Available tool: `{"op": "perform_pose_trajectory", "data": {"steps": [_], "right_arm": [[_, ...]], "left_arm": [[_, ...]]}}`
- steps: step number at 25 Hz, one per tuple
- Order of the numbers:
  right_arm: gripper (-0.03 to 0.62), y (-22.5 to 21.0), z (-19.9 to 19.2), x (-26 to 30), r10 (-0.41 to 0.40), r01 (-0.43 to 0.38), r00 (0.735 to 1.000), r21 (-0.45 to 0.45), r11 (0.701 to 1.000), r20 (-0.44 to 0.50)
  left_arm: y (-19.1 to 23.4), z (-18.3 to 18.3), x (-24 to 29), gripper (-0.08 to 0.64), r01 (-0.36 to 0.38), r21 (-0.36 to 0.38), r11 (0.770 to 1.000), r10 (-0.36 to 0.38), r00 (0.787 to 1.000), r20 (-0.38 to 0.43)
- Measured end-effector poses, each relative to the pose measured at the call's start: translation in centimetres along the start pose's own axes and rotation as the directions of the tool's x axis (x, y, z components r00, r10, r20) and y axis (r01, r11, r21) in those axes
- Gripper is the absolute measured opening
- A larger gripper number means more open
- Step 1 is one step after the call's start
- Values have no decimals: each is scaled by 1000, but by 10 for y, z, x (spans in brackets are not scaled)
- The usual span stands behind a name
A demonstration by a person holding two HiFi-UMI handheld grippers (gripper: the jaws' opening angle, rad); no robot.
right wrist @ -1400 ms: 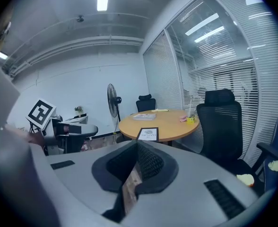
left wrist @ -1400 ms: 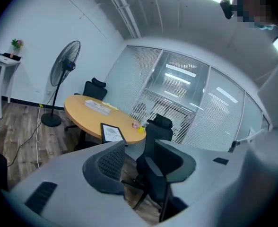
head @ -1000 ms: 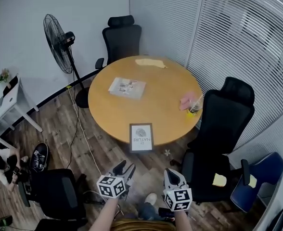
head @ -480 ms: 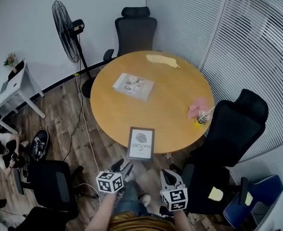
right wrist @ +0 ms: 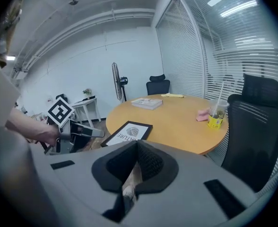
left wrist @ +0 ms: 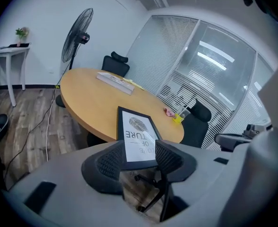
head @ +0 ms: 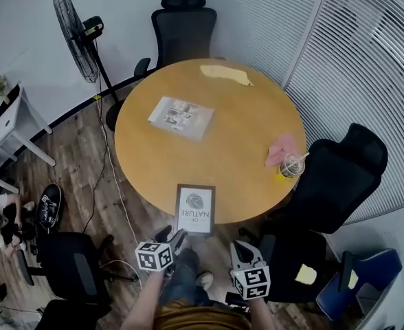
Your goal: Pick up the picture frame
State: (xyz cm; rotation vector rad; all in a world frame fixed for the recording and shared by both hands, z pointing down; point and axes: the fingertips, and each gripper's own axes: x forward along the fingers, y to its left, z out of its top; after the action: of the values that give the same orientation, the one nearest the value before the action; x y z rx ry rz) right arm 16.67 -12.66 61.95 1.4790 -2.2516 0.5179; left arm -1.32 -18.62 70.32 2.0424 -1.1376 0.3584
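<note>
The picture frame (head: 195, 210), black-edged with a white print, lies flat at the near edge of the round wooden table (head: 243, 122) and overhangs it slightly. My left gripper (head: 174, 239) is open just short of the frame's near left corner. In the left gripper view the frame (left wrist: 138, 135) shows between the spread jaws of that gripper (left wrist: 138, 159); contact cannot be told. My right gripper (head: 242, 253) hangs to the right of the frame, off the table. In its own view that gripper (right wrist: 136, 162) is shut on nothing, and the frame (right wrist: 127, 133) lies ahead to the left.
On the table lie a booklet (head: 180, 115), a yellow sheet (head: 225, 74), a pink cloth (head: 281, 150) and a cup with a straw (head: 291, 165). Black office chairs (head: 339, 177) ring the table. A floor fan (head: 75, 29), cables and a white side table (head: 6, 126) are at the left.
Both grippers have come closer to the table's near edge. The left gripper's tips now sit at the frame's near corner. The frame has not moved on the table.
</note>
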Motion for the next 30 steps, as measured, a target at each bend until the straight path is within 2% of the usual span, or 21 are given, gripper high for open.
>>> {"op": "perform_pose_trajectory", "data": {"steps": [8, 13, 19, 22, 27, 30], "right_arm": [[12, 3, -10, 40, 40, -38, 996, 20, 999, -83], [12, 4, -13, 60, 59, -55, 991, 34, 998, -121], [12, 1, -20, 76, 62, -52, 987, 66, 996, -148], [12, -2, -23, 80, 58, -45, 985, 80, 996, -162], [12, -10, -27, 81, 40, -23, 985, 103, 994, -169], [12, -15, -27, 83, 33, -14, 986, 118, 993, -163]], "left_arm": [[27, -5, 35, 221, 16, -84, 996, -22, 997, -69], [26, -18, 47, 227, 108, -167, 980, -129, 984, -121], [28, -29, 62, 225, 162, -264, 951, -208, 965, -157], [26, -30, 67, 225, 201, -317, 927, -256, 956, -145], [24, -30, 68, 208, 237, -330, 914, -289, 950, -118], [21, -28, 70, 170, 254, -350, 902, -309, 945, -109]]}}
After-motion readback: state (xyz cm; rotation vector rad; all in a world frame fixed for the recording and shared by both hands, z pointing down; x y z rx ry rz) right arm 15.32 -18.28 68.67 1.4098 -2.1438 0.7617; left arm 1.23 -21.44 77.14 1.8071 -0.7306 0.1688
